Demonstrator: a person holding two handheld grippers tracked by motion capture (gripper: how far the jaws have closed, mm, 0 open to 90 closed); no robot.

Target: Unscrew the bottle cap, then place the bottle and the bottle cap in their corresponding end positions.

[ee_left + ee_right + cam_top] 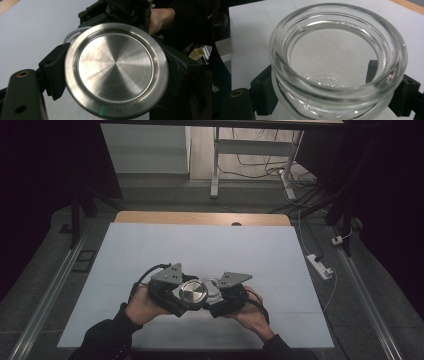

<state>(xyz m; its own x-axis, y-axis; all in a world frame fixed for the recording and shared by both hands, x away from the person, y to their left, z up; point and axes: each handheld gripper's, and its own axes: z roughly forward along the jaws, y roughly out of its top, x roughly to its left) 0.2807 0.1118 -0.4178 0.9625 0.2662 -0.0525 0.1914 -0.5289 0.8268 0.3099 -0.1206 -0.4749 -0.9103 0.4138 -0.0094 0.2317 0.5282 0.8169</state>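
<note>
Lid (116, 70) of brushed steel, round and shallow-rimmed, sits clamped between the jaws of the left gripper (172, 292), its flat face turned up toward the high camera. From the high view it hangs near the table's (150, 250) front edge, with the glass jar (337, 62) just beside it at about two o'clock, its rim partly tucked behind the lid. The right gripper (225, 295) is clenched on that jar below the thick lip; the mouth is open and empty, the dimpled base visible through it.

By my reading the coming move turns on this offset: lid and mouth are close but not lined up, and the lid's face seems tilted relative to the jar's rim. Both hands are equally near.

How far apart lid and rim stand cannot be told. The lid's underside and any thread are hidden, and the left gripper's far jaw is covered by the lid.
</note>
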